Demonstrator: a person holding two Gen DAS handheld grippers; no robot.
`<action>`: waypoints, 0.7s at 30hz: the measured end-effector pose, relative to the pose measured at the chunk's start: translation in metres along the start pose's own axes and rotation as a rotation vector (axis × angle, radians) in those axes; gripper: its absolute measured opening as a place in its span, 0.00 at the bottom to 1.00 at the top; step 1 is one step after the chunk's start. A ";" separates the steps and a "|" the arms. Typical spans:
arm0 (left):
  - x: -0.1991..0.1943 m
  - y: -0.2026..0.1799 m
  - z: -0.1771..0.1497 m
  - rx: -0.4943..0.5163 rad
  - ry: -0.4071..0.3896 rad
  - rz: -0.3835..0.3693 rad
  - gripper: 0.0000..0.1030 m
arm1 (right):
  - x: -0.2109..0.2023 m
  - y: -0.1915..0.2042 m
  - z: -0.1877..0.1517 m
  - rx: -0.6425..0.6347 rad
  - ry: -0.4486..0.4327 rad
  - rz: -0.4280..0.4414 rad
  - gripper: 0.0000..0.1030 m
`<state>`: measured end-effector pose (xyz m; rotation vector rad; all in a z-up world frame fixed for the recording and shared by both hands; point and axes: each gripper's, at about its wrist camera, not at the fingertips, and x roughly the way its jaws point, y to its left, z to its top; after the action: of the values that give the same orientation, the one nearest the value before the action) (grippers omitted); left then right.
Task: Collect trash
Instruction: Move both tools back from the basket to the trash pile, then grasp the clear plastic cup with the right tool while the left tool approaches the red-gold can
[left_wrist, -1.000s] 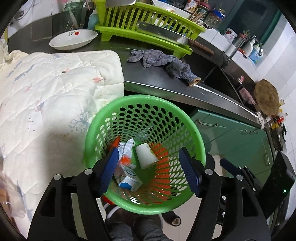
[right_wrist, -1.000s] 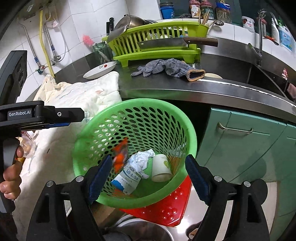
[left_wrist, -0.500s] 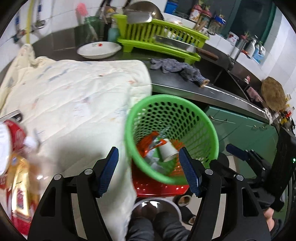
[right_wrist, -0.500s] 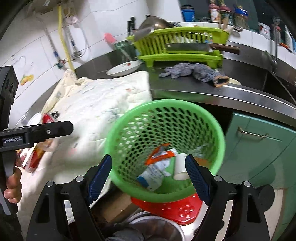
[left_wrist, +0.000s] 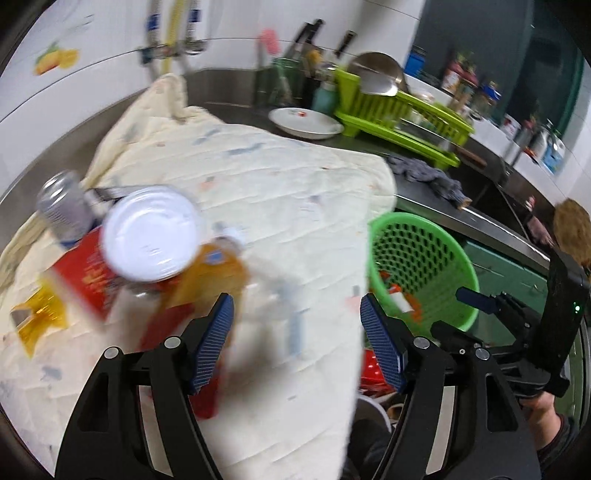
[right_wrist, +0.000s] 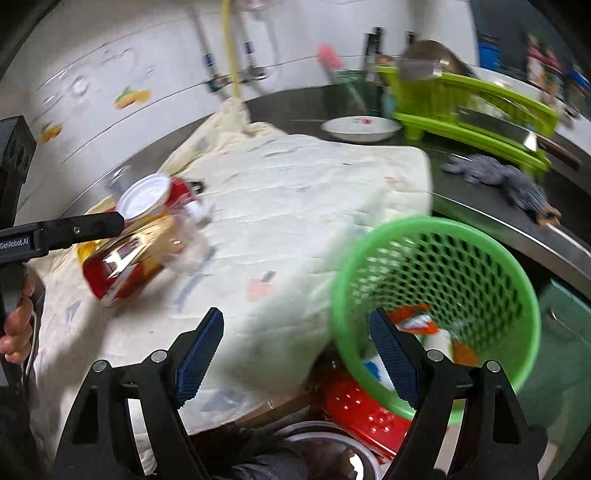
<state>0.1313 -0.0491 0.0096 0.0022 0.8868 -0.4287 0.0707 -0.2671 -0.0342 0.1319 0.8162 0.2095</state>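
Both grippers' fingers (left_wrist: 223, 343) spread, empty

I see a dark steel counter (right_wrist: 476, 206) carrying a pale quilted cloth (right_wrist: 295, 206), a white dish (right_wrist: 360, 129), a green drying rack (right_wrist: 472, 107) and a grey rag (right_wrist: 498, 177). On the cloth lie red-and-gold wrappers (right_wrist: 129, 258) and a white-lidded tub (left_wrist: 149, 240).

I saw a white tiled wall (right_wrist: 122, 62) behind a dark steel worktop (left_wrist: 424, 188) draped with a cream quilted cloth (left_wrist: 280, 206). A lime-green plastic dish rack (right_wrist: 469, 107) stood at the back, teal cabinet doors (right_wrist: 565, 332) below.
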 end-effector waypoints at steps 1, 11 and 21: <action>-0.003 0.008 -0.002 -0.015 -0.002 0.010 0.68 | 0.004 0.007 0.003 -0.023 0.005 0.015 0.76; -0.014 0.061 -0.023 -0.085 0.027 0.041 0.68 | 0.049 0.062 0.026 -0.190 0.054 0.134 0.76; -0.007 0.073 -0.028 -0.059 0.073 0.025 0.68 | 0.097 0.089 0.040 -0.311 0.101 0.208 0.76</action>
<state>0.1329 0.0252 -0.0161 -0.0250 0.9700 -0.3806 0.1528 -0.1588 -0.0579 -0.0879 0.8608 0.5400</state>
